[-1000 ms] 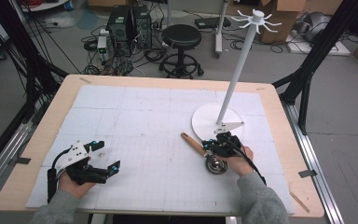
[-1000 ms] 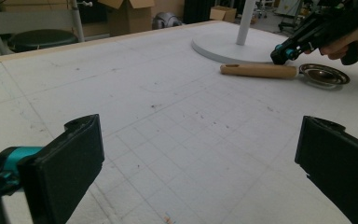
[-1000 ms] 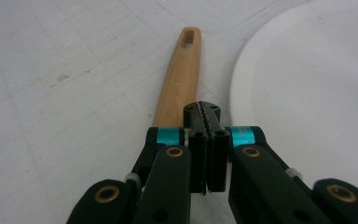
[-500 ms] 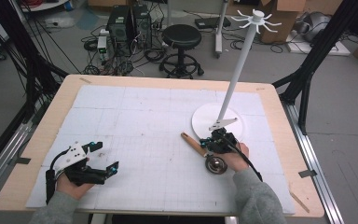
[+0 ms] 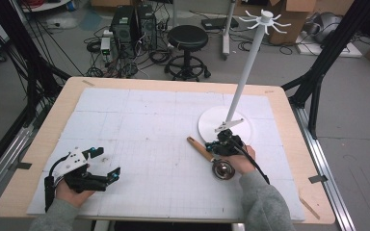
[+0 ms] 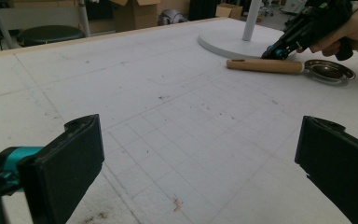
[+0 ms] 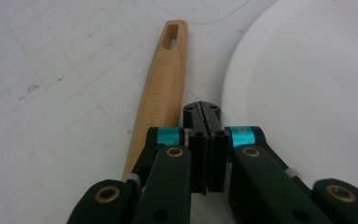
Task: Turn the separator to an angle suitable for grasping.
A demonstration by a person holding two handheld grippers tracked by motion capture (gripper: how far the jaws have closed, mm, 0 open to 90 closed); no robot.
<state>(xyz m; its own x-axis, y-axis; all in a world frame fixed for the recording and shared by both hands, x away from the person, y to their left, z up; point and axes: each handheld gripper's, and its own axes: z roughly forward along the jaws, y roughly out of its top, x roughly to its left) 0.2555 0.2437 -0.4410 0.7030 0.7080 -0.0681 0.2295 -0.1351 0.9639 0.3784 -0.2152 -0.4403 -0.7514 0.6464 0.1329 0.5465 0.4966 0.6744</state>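
- Ladle: light wood handle, shiny dark metal bowl.
- Right tongs: black w/ teal bands, brass-coloured pins.
- Left tongs: black pads, teal band; white plate on top.
- Bench: white mat w/ faint grey grid, pale wood edge.
- Stand: all white, pole & round base.
- Sleeves: grey.

We note a black stool at twelve o'clock beyond the table, computer towers at eleven, cardboard boxes at one.
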